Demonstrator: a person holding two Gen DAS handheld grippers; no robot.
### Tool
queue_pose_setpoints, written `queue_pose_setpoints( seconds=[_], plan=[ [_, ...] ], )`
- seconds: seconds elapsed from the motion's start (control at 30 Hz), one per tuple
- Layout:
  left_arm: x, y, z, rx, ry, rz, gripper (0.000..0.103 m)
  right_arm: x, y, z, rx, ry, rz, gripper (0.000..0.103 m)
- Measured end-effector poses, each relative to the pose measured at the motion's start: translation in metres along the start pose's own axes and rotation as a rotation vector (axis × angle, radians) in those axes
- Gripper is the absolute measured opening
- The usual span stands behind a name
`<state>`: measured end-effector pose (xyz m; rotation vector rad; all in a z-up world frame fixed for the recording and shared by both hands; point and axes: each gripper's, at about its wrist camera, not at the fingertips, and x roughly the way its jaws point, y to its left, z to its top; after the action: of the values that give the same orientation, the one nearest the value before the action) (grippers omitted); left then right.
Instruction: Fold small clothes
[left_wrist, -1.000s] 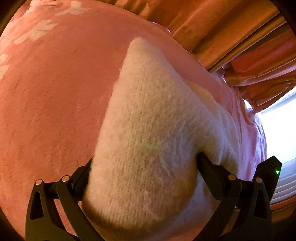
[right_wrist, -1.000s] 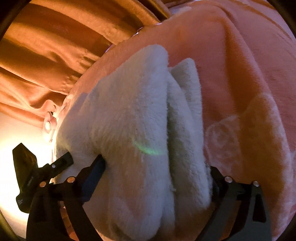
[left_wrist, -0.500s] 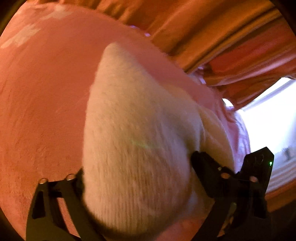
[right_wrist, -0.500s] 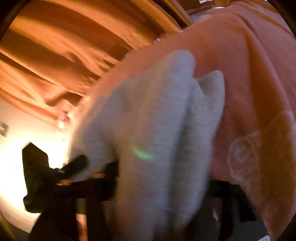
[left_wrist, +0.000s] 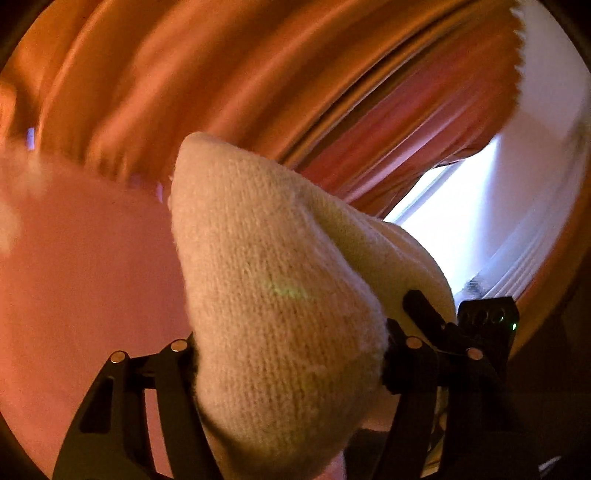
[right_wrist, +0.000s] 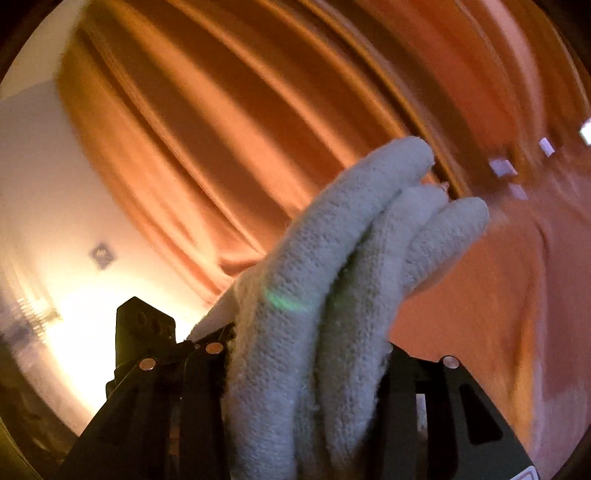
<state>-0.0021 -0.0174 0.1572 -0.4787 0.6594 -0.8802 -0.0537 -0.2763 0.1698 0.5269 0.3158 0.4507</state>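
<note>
A cream knit garment (left_wrist: 273, 280) is bunched up and held in the air above the pink blanket (left_wrist: 74, 258). My left gripper (left_wrist: 290, 343) has a thick fold of it between its fingers; the jaws are closing and both pads press into the knit. In the right wrist view the same garment (right_wrist: 332, 258) stands up in three rolled folds, with my right gripper (right_wrist: 306, 347) shut on its lower part. The two grippers hold it side by side: the right one's black body (left_wrist: 484, 317) shows just right of the left one. The garment's lower part is hidden.
Orange curtains (left_wrist: 221, 74) hang close behind the bed and fill most of the right wrist view (right_wrist: 221, 129). A bright window (left_wrist: 461, 203) shows at the right, a pale wall (right_wrist: 37, 184) at the left. The pink blanket (right_wrist: 498, 295) spreads below.
Both grippers have risen and tilted up with the garment, lifting it off the blanket. Their jaws have narrowed onto the knit. The curtains now fill the views instead of the bed.
</note>
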Motion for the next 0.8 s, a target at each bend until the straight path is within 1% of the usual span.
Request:
queue_pose_setpoints(
  seconds=[0.07, 0.1, 0.13, 0.17, 0.2, 0.23, 0.27, 0.3, 0.33, 0.37, 0.4, 0.43, 0.5, 0.57, 0.63, 0.7, 0.77, 0.8],
  plan=[
    [-0.025, -0.009, 0.018, 0.061, -0.06, 0.039, 0.066, 0.011, 0.021, 0.012, -0.059, -0.024, 0.041, 0.042],
    [-0.035, -0.008, 0.027, 0.089, -0.091, 0.075, 0.068, 0.024, 0.029, 0.017, -0.088, -0.031, 0.054, 0.043],
    [-0.04, -0.002, 0.032, 0.101, -0.106, 0.108, 0.072, 0.04, 0.033, 0.019, -0.1, -0.022, 0.067, 0.046],
    [-0.042, 0.006, 0.037, 0.108, -0.111, 0.143, 0.08, 0.058, 0.031, 0.019, -0.102, -0.006, 0.073, 0.052],
    [-0.04, 0.023, 0.038, 0.114, -0.122, 0.207, 0.083, 0.084, 0.023, 0.015, -0.088, 0.02, 0.067, 0.057],
    [-0.035, 0.042, 0.034, 0.123, -0.126, 0.289, 0.09, 0.106, 0.014, 0.007, -0.074, 0.055, 0.047, 0.066],
    [-0.031, 0.058, 0.028, 0.129, -0.114, 0.355, 0.093, 0.13, 0.0, -0.004, -0.061, 0.097, 0.005, 0.073],
    [-0.019, 0.086, 0.016, 0.128, -0.085, 0.451, 0.093, 0.162, -0.023, -0.026, -0.042, 0.176, -0.084, 0.074],
    [-0.009, 0.113, 0.001, 0.119, -0.043, 0.559, 0.092, 0.182, -0.039, -0.044, -0.035, 0.248, -0.163, 0.073],
    [-0.004, 0.131, -0.01, 0.099, -0.007, 0.621, 0.086, 0.197, -0.054, -0.064, -0.033, 0.314, -0.271, 0.062],
    [-0.001, 0.155, -0.027, 0.051, 0.042, 0.655, 0.084, 0.205, -0.067, -0.089, -0.039, 0.375, -0.365, 0.054],
    [-0.006, 0.168, -0.039, 0.011, 0.056, 0.644, 0.084, 0.206, -0.071, -0.104, -0.039, 0.402, -0.367, 0.05],
    [-0.019, 0.186, -0.056, -0.078, 0.033, 0.617, 0.084, 0.199, -0.072, -0.125, -0.024, 0.412, -0.325, 0.051],
    [-0.022, 0.192, -0.059, -0.11, 0.022, 0.601, 0.084, 0.199, -0.064, -0.131, -0.041, 0.411, -0.313, 0.051],
    [-0.016, 0.19, -0.057, -0.105, 0.022, 0.586, 0.085, 0.205, -0.053, -0.124, -0.068, 0.399, -0.281, 0.05],
    [0.0, 0.189, -0.053, -0.081, 0.032, 0.601, 0.085, 0.214, -0.042, -0.118, -0.104, 0.379, -0.267, 0.05],
    [0.013, 0.193, -0.05, -0.052, 0.036, 0.646, 0.092, 0.226, -0.044, -0.115, -0.126, 0.37, -0.271, 0.05],
    [0.024, 0.197, -0.051, -0.019, 0.051, 0.697, 0.092, 0.239, -0.049, -0.119, -0.136, 0.394, -0.295, 0.05]
  ],
)
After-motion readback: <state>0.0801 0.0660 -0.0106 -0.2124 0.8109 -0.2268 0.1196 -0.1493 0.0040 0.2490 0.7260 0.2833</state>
